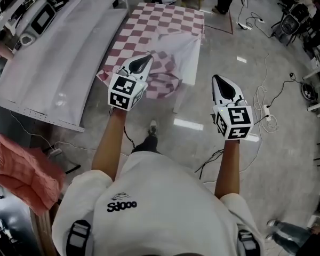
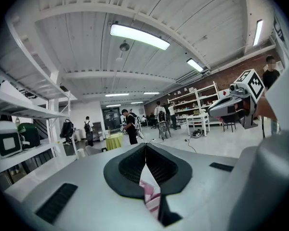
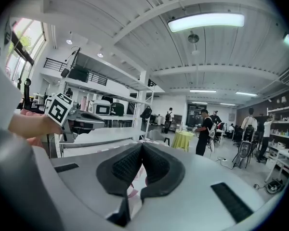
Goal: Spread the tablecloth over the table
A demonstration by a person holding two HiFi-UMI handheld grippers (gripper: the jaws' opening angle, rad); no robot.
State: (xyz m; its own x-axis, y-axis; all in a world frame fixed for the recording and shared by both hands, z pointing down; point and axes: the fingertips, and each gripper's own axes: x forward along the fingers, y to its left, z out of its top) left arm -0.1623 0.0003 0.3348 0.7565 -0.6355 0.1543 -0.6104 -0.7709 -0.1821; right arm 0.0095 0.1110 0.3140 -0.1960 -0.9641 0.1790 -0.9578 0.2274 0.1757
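Left claw (image 1: 144,63) is pressed shut on a bit of the checked cloth (image 1: 160,25); a pink-white strip is seen nipped between its pads (image 2: 130,165). Cloth is laid over the far tabletop (image 1: 189,57) and bunched at the near left, right under that claw. Right claw (image 1: 220,82) is pressed together off the near right corner. It is seen apart from the cloth in the head view.

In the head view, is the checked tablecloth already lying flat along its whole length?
No, the near end of the tablecloth is bunched up in a crumpled heap instead of lying flat.
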